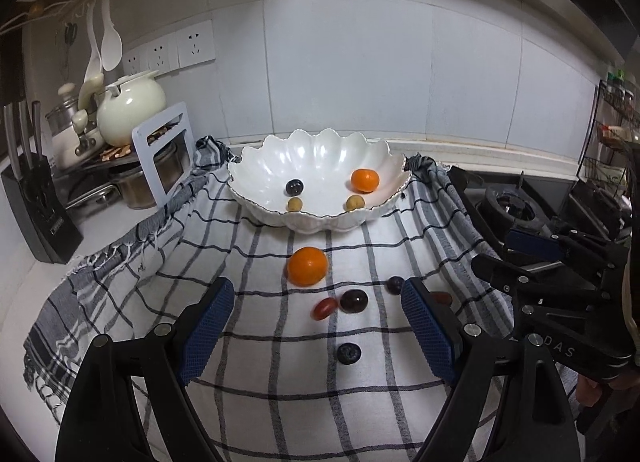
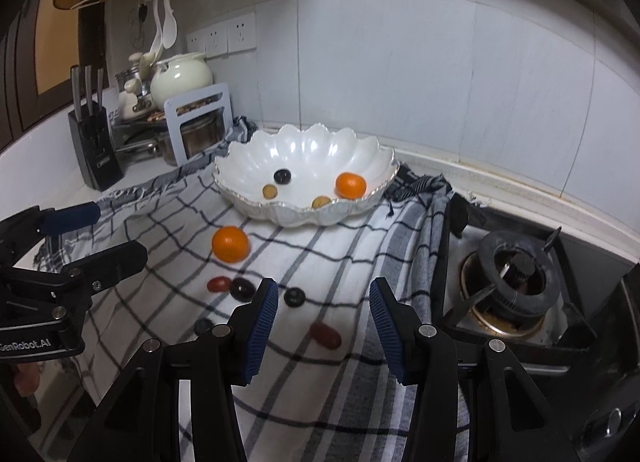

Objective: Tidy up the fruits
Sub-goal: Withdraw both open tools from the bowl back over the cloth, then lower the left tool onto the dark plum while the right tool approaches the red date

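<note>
The task looks partly done; the scalloped white bowl (image 1: 320, 177) well beyond both pairs of fingers already holds four fruits: a small orange (image 1: 364, 180), a dark grape (image 1: 294, 187) and two yellowish round fruits (image 1: 294, 204) near its front rim; the rest lies loose on the checked cloth (image 1: 240, 342) covering the worktop.

Left to gather, by my count, are six pieces: a larger orange (image 1: 307, 266) just ahead of the left fingers and roughly midway to the bowl; a red cherry tomato (image 1: 325, 308) touching or just beside a dark grape (image 1: 354, 300), both between the left fingertips and slightly ahead of them; a dark berry (image 1: 349, 354) lying between the left fingers, closer in; another dark grape (image 1: 395, 284) just beyond the tip of one left finger; and a reddish oblong fruit (image 2: 325, 335) lying between the right fingers.

The left gripper (image 1: 318, 298) stands wide with nothing between its blue pads; the right gripper (image 2: 324, 298) is parted more narrowly, also holding nothing, its pads clear of the reddish fruit on either side.

I judge that less than half of the fruit is in the bowl; each hand seems poised over its own next piece, the right over the reddish fruit, the left over the tomato-and-grape cluster.
</note>
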